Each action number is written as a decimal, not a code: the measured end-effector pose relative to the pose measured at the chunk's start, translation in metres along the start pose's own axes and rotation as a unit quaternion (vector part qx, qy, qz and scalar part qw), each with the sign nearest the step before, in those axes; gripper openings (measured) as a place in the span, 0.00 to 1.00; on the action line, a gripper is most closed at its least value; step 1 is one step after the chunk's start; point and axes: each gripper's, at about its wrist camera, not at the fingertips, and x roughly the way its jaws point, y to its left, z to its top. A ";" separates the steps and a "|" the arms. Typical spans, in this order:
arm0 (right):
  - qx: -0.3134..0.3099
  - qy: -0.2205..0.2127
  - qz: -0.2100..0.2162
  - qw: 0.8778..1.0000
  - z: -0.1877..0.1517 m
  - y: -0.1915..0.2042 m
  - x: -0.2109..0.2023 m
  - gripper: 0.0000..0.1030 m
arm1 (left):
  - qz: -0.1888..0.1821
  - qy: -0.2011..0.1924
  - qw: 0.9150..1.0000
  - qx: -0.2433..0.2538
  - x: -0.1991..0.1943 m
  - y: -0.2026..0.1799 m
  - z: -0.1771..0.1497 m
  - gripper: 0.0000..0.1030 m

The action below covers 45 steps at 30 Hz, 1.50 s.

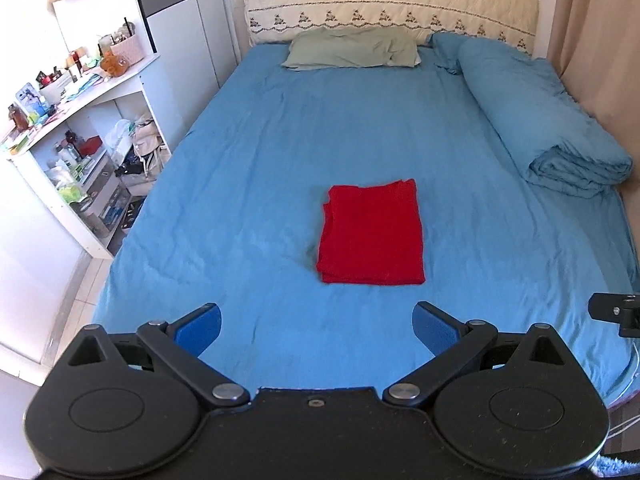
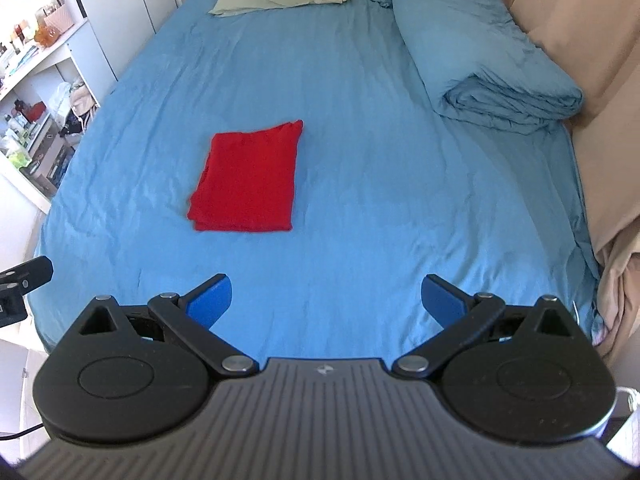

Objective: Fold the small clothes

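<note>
- Red cloth (image 1: pixel 372 232) lying folded flat at centre of frame, on the blue bed (image 1: pixel 256 168).
- Left gripper (image 1: pixel 316 330) and right gripper (image 2: pixel 326 300) low in frame, jaws wide apart, holding nothing.
- Folding apparently finished; next probably only tidying or another garment.

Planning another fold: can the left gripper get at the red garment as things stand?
Probably yes. The left gripper is open and empty, and only bare blue sheet lies between it and the folded red garment; nothing rests on the garment.

folded red garment (image 2: pixel 248 178) on blue bed sheet (image 2: pixel 360 140), right claw (image 2: pixel 326 300) agape above
</note>
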 end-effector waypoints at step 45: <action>0.008 -0.013 -0.008 1.000 -0.011 -0.009 -0.020 1.00 | 0.011 -0.021 1.000 0.008 -0.014 -0.002 -0.008 1.00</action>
